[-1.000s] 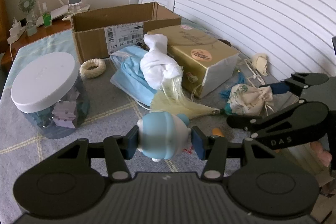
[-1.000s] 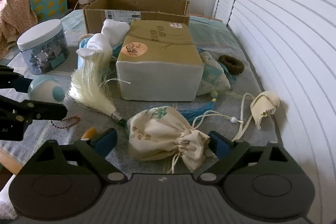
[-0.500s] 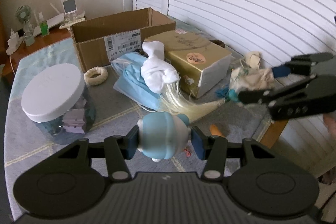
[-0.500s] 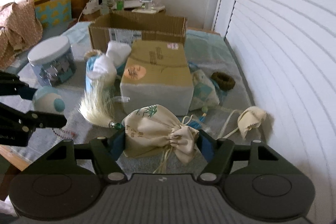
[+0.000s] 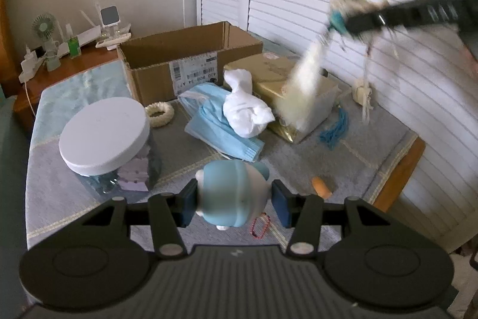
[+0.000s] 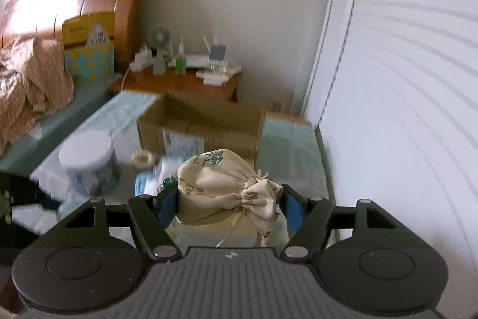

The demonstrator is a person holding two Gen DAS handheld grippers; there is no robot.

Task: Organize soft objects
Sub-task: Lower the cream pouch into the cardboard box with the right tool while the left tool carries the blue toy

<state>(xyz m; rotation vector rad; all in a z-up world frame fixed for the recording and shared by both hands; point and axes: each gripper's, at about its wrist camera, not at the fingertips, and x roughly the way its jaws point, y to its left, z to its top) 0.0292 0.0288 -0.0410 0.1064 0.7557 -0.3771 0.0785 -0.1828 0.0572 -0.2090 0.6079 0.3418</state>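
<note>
My left gripper [image 5: 234, 199] is shut on a blue and white soft toy [image 5: 233, 190], held above the grey cloth of the table. A cream drawstring pouch [image 6: 221, 184] with green print sits squeezed between the blue pads of my right gripper [image 6: 228, 205], well above the table. In the left wrist view the right gripper [image 5: 388, 14] is a blurred dark bar at the upper right, and a cream tassel [image 5: 304, 79] dangles from it. An open cardboard box [image 5: 185, 59] stands at the back of the table.
On the table lie a pile of blue face masks [image 5: 215, 124], a white cloth bundle [image 5: 248, 106], a gold box [image 5: 269, 73], a white-lidded jar [image 5: 104, 133], a cream scrunchie [image 5: 159, 114], a blue tassel [image 5: 336, 129] and a small cream pouch [image 5: 361, 91]. White shutters line the right side.
The right gripper closed on the cream pouch and lifted it high off the table, and the cream tassel came up with it. The left gripper rose a little with the toy.
</note>
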